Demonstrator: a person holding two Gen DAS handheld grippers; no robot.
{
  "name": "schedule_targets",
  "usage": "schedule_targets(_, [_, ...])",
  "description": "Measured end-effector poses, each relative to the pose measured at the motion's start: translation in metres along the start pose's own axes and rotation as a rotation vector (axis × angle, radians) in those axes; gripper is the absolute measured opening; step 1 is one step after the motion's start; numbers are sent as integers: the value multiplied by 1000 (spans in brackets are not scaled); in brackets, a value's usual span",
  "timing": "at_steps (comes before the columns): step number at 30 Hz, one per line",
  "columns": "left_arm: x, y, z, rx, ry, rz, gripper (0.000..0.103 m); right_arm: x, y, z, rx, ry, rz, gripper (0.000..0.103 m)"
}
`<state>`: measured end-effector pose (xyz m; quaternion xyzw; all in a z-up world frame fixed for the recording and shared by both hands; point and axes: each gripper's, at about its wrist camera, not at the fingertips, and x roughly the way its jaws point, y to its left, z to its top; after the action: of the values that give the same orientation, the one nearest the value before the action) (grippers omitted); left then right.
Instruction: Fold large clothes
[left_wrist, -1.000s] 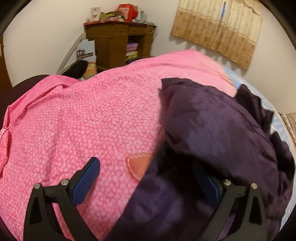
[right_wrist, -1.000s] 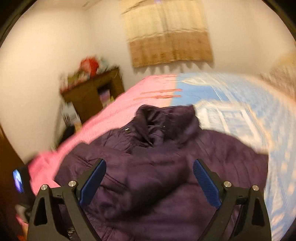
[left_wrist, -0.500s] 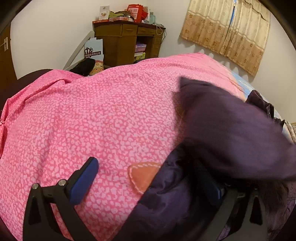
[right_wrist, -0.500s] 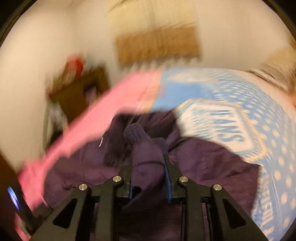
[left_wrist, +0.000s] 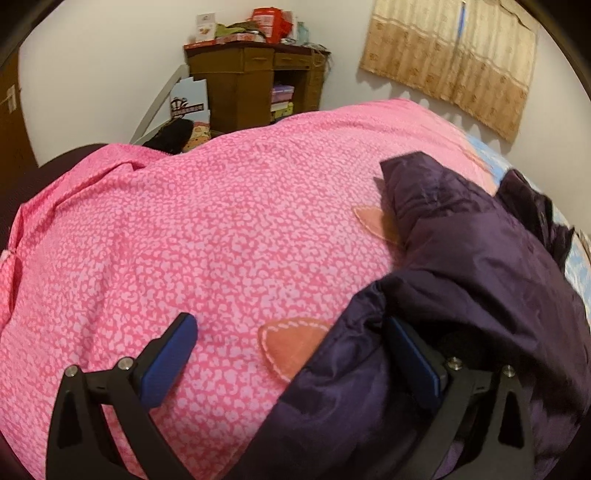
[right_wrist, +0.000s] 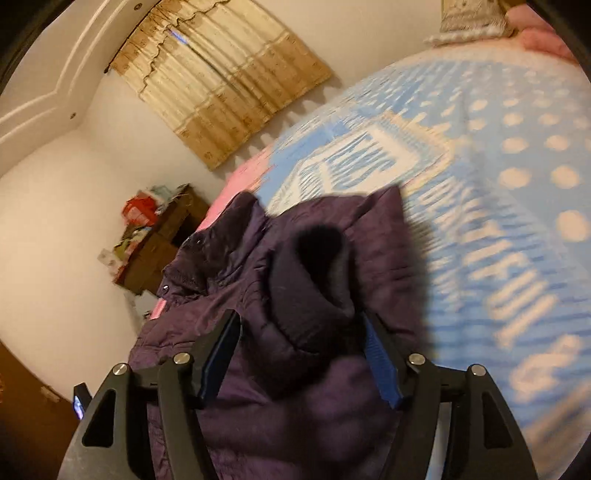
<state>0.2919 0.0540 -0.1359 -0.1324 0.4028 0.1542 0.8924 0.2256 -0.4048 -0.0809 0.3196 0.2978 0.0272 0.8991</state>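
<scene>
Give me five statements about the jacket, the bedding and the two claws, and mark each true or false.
1. The jacket is dark purple. True.
2. The jacket lies partly on a pink patterned cover. True.
3. The left claw is clamped shut on the pink cover. False: its jaws stand wide apart, one finger over the cover, the other at the jacket's edge.
4. The right claw has nothing between its fingers. False: the jacket's sleeve cuff sits between them while the jaws are opening.
5. The curtain is bright green. False: it is beige and tan.
</scene>
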Motion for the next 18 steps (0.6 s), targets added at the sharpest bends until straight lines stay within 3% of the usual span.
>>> schedule_targets(5, [-4, -12, 1, 101, -5, 9, 98, -32, 14, 22, -97, -76, -48, 67])
schedule_targets(8, [-7, -28, 10, 183, -40, 43, 96, -14, 46, 36, -228, -28, -68, 67])
schedule_targets(10, [-4, -33, 18, 212, -57, 58, 97, 16, 67, 37, -358, 48, -195, 67])
schedule_targets(12, [6, -22, 31, 136, -43, 44, 101, 49, 74, 32, -431, 141, -287, 62])
schedule_targets(13, [10, -14, 33, 87, -33, 39, 101, 68, 72, 25, -430, 217, -308, 40])
schedule_targets(14, [17, -1, 36, 15, -15, 23, 102, 79, 71, 18, -417, 257, -286, 38])
schedule_targets(16, [26, 21, 34, -97, 6, -6, 101, 90, 84, 2, -458, 248, -232, 33])
schedule_targets(18, [18, 28, 32, -118, -40, 4, 100, 93, 96, -9, -514, 198, -220, 32])
